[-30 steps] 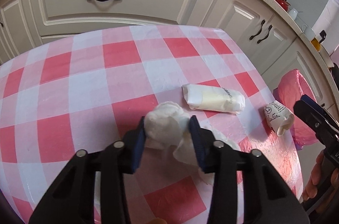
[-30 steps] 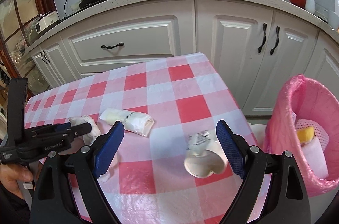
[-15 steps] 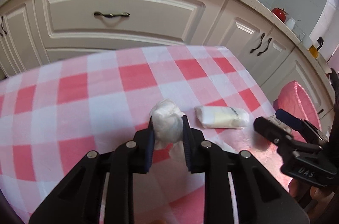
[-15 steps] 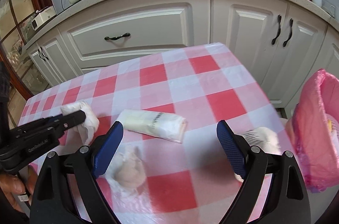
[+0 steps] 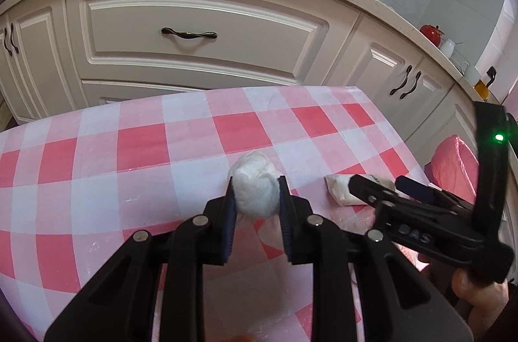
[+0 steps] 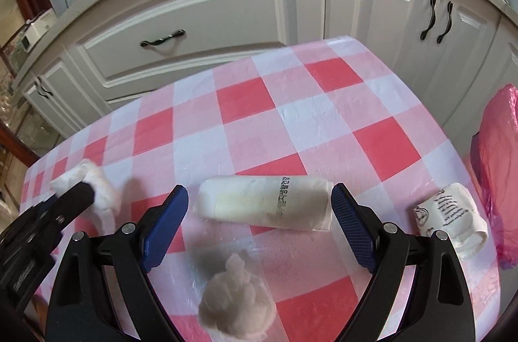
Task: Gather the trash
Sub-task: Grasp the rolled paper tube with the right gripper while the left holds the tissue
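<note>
My left gripper (image 5: 256, 181) is shut on a crumpled white tissue ball (image 5: 254, 196) and holds it a little above the red-and-white checked tablecloth (image 5: 129, 147). The right wrist view shows that same tissue (image 6: 100, 189) at the far left. My right gripper (image 6: 259, 189) stands open with a rolled white packet (image 6: 265, 202) lying crosswise between its blue pads (image 6: 168, 212), apart from the left one. Another tissue wad (image 6: 236, 306) lies nearer, between the gripper's arms. A squashed paper cup (image 6: 450, 219) rests at the table's right edge.
A bin lined with a pink bag (image 6: 501, 164) stands on the floor just right of the table. Cream kitchen cabinets (image 5: 200, 34) run behind the table's far edge. In the left wrist view the right gripper (image 5: 380, 181) reaches in over the packet (image 5: 336, 189).
My left gripper's jaws have closed on the tissue ball and lifted it. The right gripper has swung left from the paper cup and come down around the rolled packet.
</note>
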{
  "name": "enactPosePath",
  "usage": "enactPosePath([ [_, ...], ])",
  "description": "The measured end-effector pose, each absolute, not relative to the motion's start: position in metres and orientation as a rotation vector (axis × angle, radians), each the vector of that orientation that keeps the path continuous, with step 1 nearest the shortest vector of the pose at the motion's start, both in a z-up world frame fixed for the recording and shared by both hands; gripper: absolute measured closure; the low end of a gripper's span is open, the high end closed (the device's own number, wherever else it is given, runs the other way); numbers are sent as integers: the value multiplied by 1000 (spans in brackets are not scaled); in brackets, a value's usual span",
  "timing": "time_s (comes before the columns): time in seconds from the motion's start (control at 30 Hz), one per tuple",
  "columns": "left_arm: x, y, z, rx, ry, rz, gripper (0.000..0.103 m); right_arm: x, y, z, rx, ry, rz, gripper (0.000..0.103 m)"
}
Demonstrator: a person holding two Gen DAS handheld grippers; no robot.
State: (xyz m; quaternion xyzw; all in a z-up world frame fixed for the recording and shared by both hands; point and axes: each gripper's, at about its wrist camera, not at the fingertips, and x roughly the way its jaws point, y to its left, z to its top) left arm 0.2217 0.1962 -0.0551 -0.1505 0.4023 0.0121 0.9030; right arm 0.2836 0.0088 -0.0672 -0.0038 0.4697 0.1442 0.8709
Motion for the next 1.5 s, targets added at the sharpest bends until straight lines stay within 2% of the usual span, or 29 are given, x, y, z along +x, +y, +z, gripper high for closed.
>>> enactPosePath([
  [0.3,219,197,-56,-324,829,22,80,286,12,-82,-56,1013,299,19],
  [0.4,218,198,-56,-332,828,26,80,285,10,-83,-70,1009,306,24],
  [0.53,217,196,-53,-334,827,28,80,285,3,-79,-71,994,317,37],
  [0.8,216,185,-48,-326,826,19,80,282,-7,-78,-74,991,363,51],
  [0.97,215,178,-46,-318,830,13,80,277,-14,-72,-74,958,379,72],
  [1.1,216,172,-44,-312,829,6,80,274,-20,-64,-73,937,398,82],
  [1.2,216,169,-42,-308,827,1,80,272,-26,-59,-64,924,405,94],
  [1.5,217,161,-39,-297,828,-8,80,263,-40,-56,-114,929,428,92],
])
